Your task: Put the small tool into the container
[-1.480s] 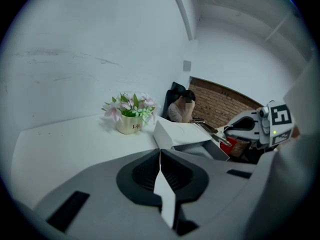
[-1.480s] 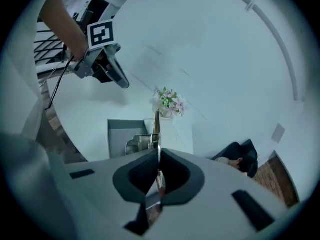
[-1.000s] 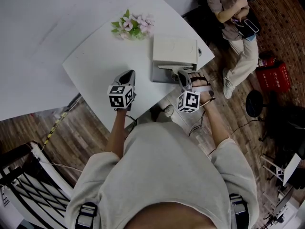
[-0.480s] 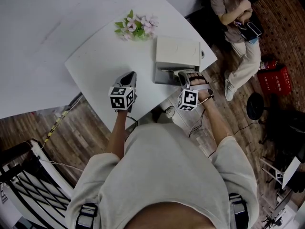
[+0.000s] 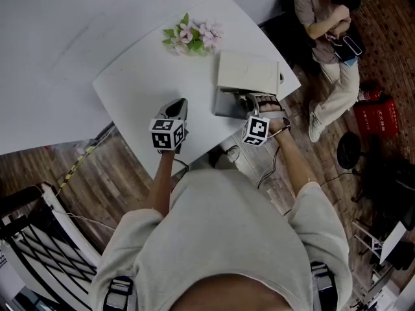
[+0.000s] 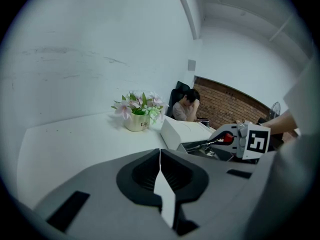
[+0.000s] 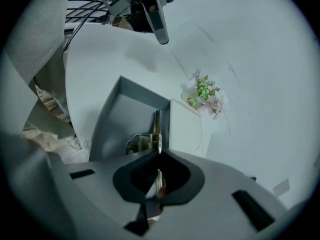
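Observation:
The container has a white box part (image 5: 248,73) and an open grey tray (image 5: 225,104) at the table's near right edge. My right gripper (image 5: 250,100) is shut on the small tool (image 7: 156,129), a thin metal piece with a red part. Its tip points out over the grey tray (image 7: 122,116). From the left gripper view, the tool (image 6: 200,145) sticks out of the right gripper (image 6: 225,139) beside the container (image 6: 182,132). My left gripper (image 5: 175,104) hovers over the bare table left of the container, shut (image 6: 160,156) with nothing in it.
A pot of pink flowers (image 5: 193,36) stands at the far side of the white table (image 5: 142,76), behind the container. A person (image 5: 327,18) sits beyond the table's right corner, next to a red object (image 5: 379,109) on the floor. Wooden floor lies below the table's near edge.
My right gripper has edged closer in over the grey tray with the tool still in it. The left gripper has stayed about where it was.

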{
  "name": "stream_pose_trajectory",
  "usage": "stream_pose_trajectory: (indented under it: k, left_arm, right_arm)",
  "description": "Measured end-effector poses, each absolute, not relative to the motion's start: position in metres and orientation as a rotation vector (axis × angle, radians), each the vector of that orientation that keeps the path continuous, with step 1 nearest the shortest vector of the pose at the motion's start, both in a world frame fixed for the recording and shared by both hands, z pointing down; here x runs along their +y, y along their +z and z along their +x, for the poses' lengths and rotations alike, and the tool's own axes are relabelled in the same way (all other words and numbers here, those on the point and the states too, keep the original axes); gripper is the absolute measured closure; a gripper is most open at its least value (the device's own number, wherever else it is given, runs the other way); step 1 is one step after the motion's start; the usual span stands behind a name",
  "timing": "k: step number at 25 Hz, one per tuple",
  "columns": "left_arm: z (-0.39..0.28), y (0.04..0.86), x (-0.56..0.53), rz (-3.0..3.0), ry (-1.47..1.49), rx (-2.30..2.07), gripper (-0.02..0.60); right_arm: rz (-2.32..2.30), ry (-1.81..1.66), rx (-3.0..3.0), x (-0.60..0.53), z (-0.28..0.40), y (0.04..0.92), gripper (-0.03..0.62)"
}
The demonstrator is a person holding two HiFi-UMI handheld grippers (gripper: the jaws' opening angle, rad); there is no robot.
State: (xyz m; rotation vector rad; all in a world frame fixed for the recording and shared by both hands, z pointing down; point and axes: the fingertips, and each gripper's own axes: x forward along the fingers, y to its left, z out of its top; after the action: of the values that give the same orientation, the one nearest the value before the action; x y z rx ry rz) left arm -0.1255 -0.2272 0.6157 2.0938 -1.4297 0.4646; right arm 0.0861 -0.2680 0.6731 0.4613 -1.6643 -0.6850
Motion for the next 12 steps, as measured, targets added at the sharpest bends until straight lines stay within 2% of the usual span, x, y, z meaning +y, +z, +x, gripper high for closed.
stream_pose_trajectory:
  k: [12]
  left_arm:
    - [-0.133,0.616,-0.23,2.076,0.462,-1.449,0.569]
  right_arm:
    - [0.481,-0.645,-1.642,-0.28,0.086,0.692,0.591]
